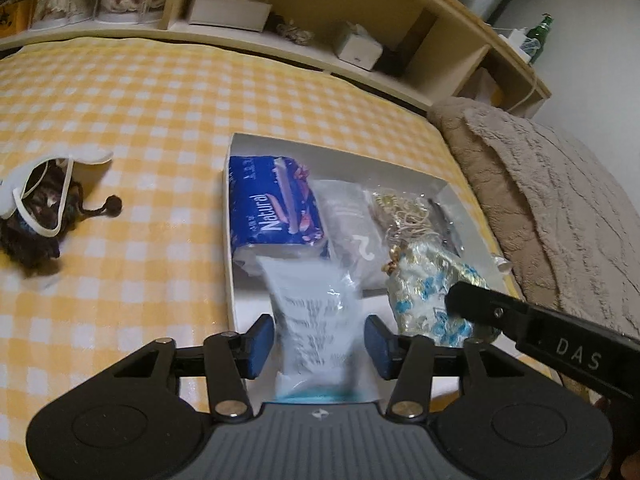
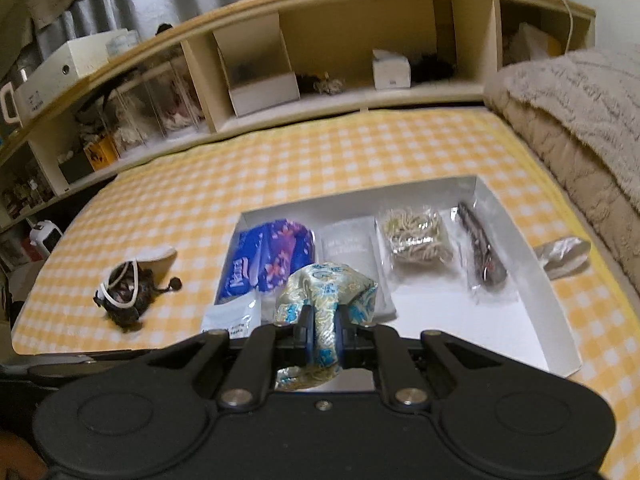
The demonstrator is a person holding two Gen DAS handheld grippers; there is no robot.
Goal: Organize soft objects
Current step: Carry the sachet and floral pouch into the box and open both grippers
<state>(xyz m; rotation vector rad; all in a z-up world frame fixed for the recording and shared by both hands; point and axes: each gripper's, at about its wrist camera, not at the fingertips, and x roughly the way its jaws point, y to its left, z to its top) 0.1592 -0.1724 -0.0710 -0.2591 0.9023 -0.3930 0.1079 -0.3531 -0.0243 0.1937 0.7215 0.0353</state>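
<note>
A white shallow box (image 1: 231,240) (image 2: 520,248) lies on the yellow checked bed cover. Inside are a blue tissue pack (image 1: 272,204) (image 2: 264,260), a grey packet (image 1: 352,220) (image 2: 348,240), a bag of golden cords (image 1: 408,216) (image 2: 416,232) and a dark item in clear wrap (image 2: 480,256). My left gripper (image 1: 319,344) stands open at the box's near end, with a pale blue and white plastic packet (image 1: 316,312) (image 2: 232,316) between its pads, not pressed. My right gripper (image 2: 323,332) is shut on a blue and gold brocade pouch (image 2: 328,288) (image 1: 424,300) over the box.
A dark knitted item with a white band (image 1: 36,208) (image 2: 124,296) lies on the cover left of the box. A beige fluffy blanket (image 1: 540,200) (image 2: 580,120) is piled at the right. A wooden headboard shelf (image 1: 360,36) (image 2: 320,44) with boxes runs behind. A crumpled pale wrapper (image 2: 564,256) sits right of the box.
</note>
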